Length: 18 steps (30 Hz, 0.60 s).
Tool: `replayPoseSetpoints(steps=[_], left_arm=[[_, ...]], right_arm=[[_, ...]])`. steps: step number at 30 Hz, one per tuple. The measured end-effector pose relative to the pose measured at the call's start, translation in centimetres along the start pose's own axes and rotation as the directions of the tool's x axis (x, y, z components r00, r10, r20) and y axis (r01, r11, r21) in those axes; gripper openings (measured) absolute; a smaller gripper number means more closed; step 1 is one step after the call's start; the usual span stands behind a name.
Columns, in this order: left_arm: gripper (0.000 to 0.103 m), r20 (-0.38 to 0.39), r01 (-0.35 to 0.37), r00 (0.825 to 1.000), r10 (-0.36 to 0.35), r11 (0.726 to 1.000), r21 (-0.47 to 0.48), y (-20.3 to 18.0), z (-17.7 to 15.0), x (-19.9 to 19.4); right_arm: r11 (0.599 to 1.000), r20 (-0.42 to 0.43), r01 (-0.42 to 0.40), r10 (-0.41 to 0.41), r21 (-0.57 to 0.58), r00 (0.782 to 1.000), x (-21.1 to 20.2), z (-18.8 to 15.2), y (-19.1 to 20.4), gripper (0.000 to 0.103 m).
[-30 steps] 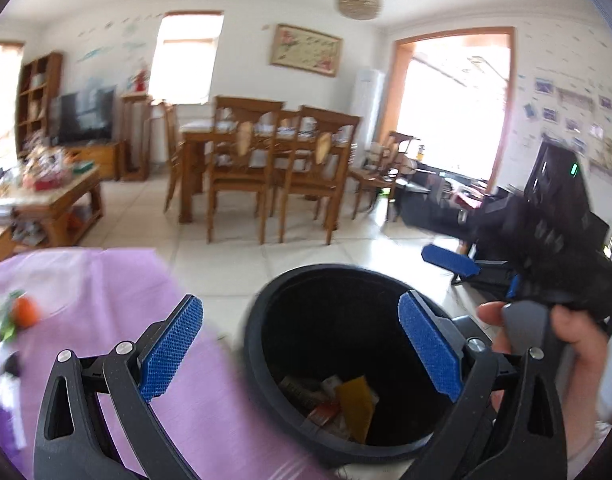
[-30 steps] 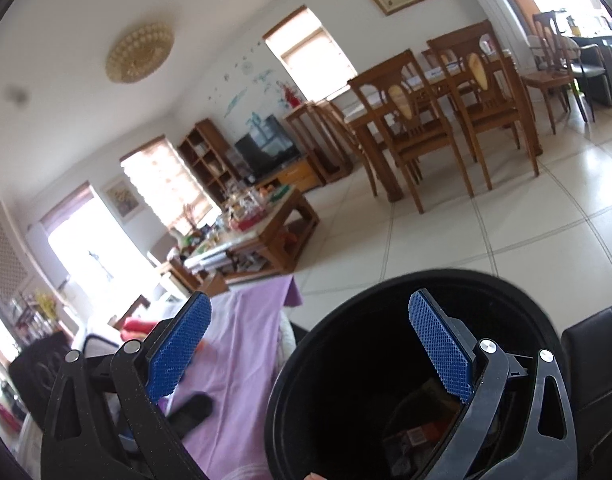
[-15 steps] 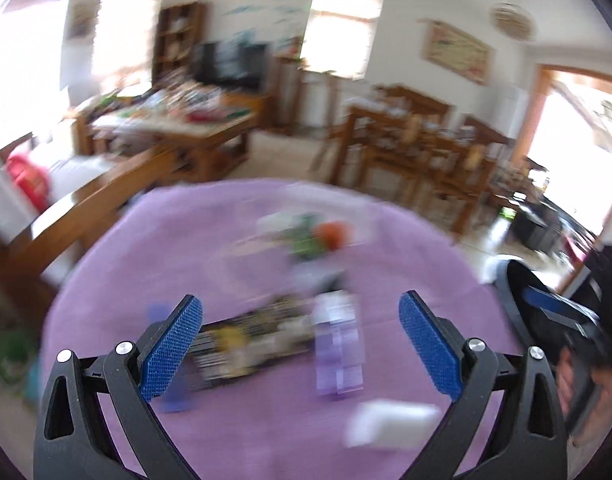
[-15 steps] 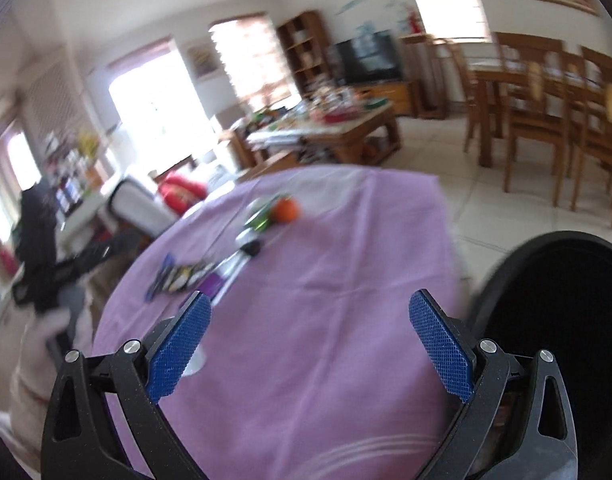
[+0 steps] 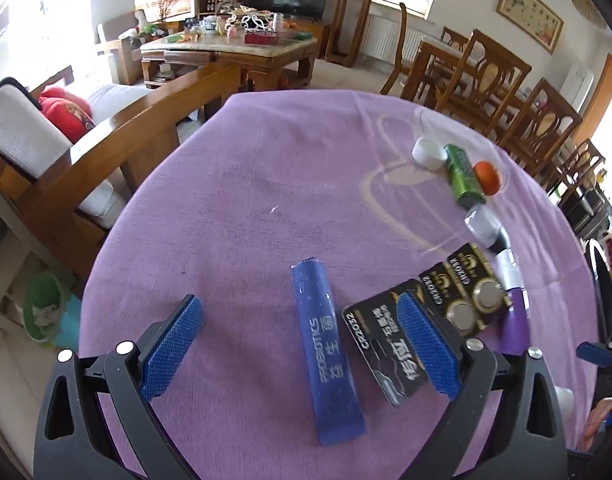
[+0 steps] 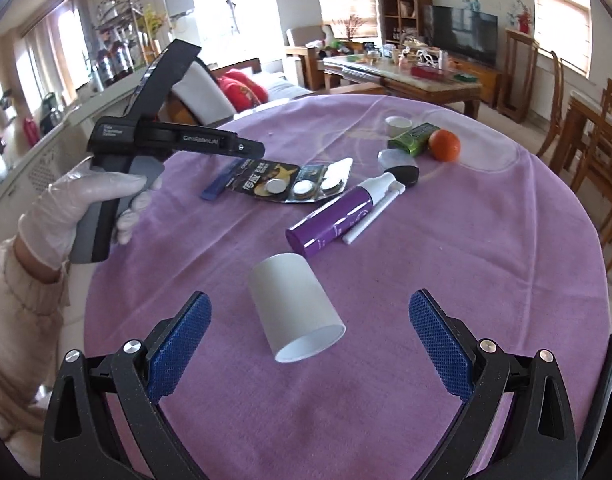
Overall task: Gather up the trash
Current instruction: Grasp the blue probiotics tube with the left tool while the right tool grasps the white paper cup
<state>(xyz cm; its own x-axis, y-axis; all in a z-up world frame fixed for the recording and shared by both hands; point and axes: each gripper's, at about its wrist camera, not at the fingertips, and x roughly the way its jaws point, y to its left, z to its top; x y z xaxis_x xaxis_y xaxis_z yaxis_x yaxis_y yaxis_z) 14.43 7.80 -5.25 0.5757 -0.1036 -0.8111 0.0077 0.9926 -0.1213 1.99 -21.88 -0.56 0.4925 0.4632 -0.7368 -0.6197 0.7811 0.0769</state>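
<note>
My left gripper point(image 5: 298, 348) is open and empty above a blue sachet point(image 5: 328, 352) lying on the purple tablecloth point(image 5: 266, 184); a black battery card point(image 5: 426, 320) lies under its right finger. My right gripper point(image 6: 310, 340) is open and empty, with a white paper cup point(image 6: 296, 306) lying on its side between its fingers. Beyond the cup lie a purple spray bottle point(image 6: 338, 216), the battery card point(image 6: 294, 184), a green pack point(image 6: 414, 138), an orange point(image 6: 444, 145) and a small white cup point(image 6: 398, 124). The left gripper's body point(image 6: 154, 140) shows in the right wrist view.
The black bin's rim point(image 5: 604, 292) shows at the table's right edge. A wooden sofa point(image 5: 106, 136) with a red cushion stands to the left. A coffee table point(image 5: 234, 48) and dining chairs point(image 5: 506, 92) stand beyond.
Both grippers have swung from over the black bin to over the purple table. Both stay open and empty.
</note>
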Motion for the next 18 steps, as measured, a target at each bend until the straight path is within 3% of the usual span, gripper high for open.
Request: replayPoseSetpoints(steps=[1,2,6,10,11,13,18], left_arm=[[0.087,-0.001,0.003,1.0,-0.003,1.0,0.004,0.1,0.0,0.0],[0.073,0.004,0.0,1.0,0.0,1.0,0.013,0.0,-0.1,0.0],[0.056,0.0,-0.074,0.997,0.075,0.993,0.096,-0.4,0.0,0.3],[0.023,0.015,-0.114,0.993,0.113,0.987,0.117,0.7,0.2,0.2],[0.015,0.014,-0.116,0.993,0.115,0.986,0.116,1.0,0.2,0.2],[0.013,0.012,-0.105,0.994,0.104,0.989,0.106,1.7,0.3,0.0],[0.009,0.076,-0.045,0.996,0.04,0.997,0.066,2.6,0.2,-1.4]], right_arm=[[1.0,0.005,0.005,-0.005,-0.007,1.0,0.1,-0.2,0.1,0.092],[1.0,0.004,0.007,-0.007,-0.011,1.0,0.1,-0.2,0.1,0.089],[1.0,-0.041,0.0,-0.001,-0.024,0.999,1.2,0.1,0.0,0.079],[0.999,-0.1,0.005,-0.01,-0.049,0.995,2.5,0.0,0.3,0.051],[0.999,-0.105,0.011,-0.016,-0.054,0.994,2.5,0.0,0.4,0.049],[0.998,-0.099,0.01,-0.015,-0.056,0.995,2.4,-0.3,0.4,0.04],[1.0,-0.068,-0.009,0.009,-0.007,0.998,1.7,-0.6,-0.6,0.04]])
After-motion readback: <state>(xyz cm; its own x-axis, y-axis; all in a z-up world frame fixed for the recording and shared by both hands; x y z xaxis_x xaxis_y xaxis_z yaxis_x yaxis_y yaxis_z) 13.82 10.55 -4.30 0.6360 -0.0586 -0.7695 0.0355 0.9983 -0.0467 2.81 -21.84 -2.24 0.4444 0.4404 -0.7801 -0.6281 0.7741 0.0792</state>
